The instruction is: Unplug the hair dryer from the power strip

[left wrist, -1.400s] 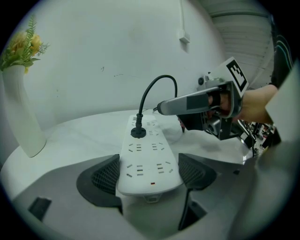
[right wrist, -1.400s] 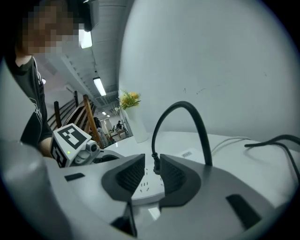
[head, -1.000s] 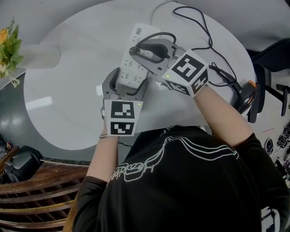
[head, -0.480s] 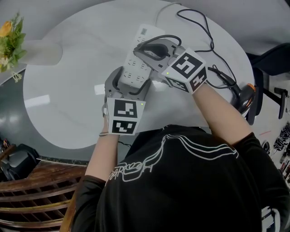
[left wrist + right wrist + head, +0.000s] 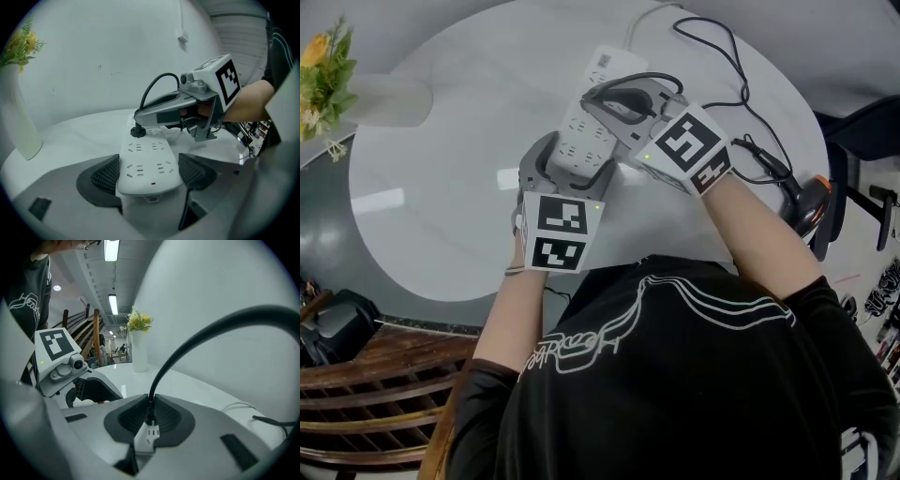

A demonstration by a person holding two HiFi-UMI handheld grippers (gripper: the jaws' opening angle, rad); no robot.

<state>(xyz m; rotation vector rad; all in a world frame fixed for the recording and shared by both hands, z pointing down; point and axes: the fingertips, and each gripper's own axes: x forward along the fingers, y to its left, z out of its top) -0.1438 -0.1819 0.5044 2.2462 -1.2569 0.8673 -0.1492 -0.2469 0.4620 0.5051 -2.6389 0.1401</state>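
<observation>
Fingers (image 5: 123, 420) of your right gripper (image 5: 151, 423) are pinched shut on the plug (image 5: 137, 131), which sits seated at the far end of the power strip (image 5: 146, 161). Your left gripper (image 5: 147, 174) clamps the near end of it on the white table (image 5: 441, 206). The hair dryer (image 5: 811, 202) lies at the right edge.

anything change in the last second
Nothing clear: only the view shifts a little. The right gripper stays shut on the plug, which is still seated in the strip, and the left gripper still clamps the strip's near end.
</observation>
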